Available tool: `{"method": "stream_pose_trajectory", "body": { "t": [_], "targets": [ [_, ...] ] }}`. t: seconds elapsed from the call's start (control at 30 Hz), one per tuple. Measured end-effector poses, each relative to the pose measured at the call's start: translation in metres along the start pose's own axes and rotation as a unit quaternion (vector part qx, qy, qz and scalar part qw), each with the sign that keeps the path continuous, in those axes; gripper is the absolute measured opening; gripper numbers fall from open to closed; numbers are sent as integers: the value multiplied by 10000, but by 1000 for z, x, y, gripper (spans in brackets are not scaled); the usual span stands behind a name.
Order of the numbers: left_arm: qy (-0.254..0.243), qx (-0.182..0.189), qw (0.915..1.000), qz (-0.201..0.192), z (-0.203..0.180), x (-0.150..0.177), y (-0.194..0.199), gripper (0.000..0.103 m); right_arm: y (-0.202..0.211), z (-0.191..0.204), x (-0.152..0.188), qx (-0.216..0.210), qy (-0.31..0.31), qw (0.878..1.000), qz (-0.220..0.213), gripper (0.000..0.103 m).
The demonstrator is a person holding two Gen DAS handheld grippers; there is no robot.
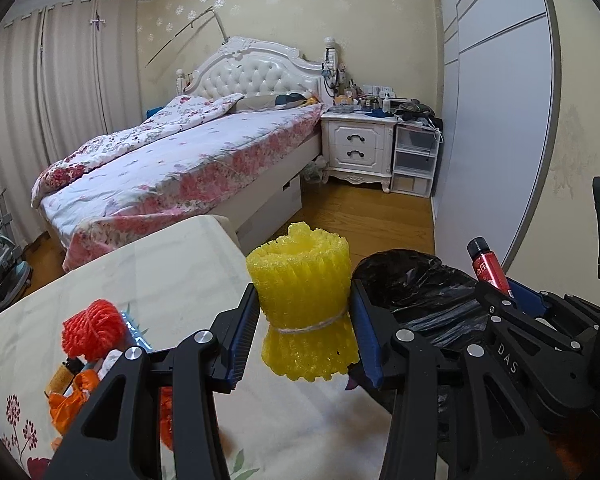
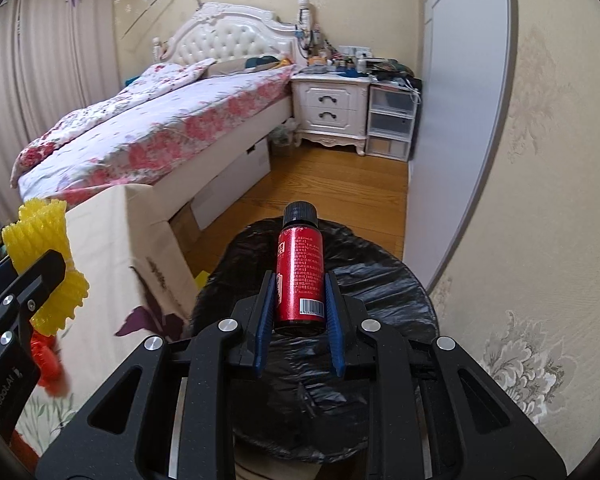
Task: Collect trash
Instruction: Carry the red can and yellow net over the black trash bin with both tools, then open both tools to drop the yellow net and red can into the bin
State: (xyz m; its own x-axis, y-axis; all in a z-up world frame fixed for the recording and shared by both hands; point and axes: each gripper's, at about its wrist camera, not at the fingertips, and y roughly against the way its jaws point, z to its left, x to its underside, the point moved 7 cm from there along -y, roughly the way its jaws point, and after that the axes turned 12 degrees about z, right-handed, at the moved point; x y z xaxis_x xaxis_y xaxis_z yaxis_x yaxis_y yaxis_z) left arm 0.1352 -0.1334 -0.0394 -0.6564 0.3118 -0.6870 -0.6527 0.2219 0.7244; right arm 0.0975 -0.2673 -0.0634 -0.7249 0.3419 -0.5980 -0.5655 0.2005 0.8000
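My left gripper [image 1: 305, 312] is shut on a yellow foam net bundle [image 1: 302, 280] tied with string, held above the table edge, left of the bin. It also shows in the right wrist view [image 2: 44, 256]. My right gripper [image 2: 300, 284] is shut on a small red bottle [image 2: 300, 276] with a black cap, held upright over the bin lined with a black bag [image 2: 380, 280]. The bottle [image 1: 488, 262] and bin [image 1: 412, 276] also show in the left wrist view.
A table with a floral cloth [image 1: 140, 272] holds an orange yarn ball [image 1: 94, 328], orange wrappers [image 1: 68, 400] and other small trash. A bed [image 1: 172, 160], a white nightstand [image 1: 358, 144] and a wardrobe door [image 1: 500, 120] stand beyond on the wooden floor.
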Motion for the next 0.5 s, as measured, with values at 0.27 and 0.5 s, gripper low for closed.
{"method": "stream_pose_trajectory", "body": {
  "t": [0.27,0.5],
  "targets": [
    [-240,113,9995,181,-25,-5,-32,46,-20,-17,-2,148,-187,9997,109,23],
    [-356,71,9988,337,-39,-6,-51,46,-33,-29,-2,225,-282,9991,203,23]
  ]
}}
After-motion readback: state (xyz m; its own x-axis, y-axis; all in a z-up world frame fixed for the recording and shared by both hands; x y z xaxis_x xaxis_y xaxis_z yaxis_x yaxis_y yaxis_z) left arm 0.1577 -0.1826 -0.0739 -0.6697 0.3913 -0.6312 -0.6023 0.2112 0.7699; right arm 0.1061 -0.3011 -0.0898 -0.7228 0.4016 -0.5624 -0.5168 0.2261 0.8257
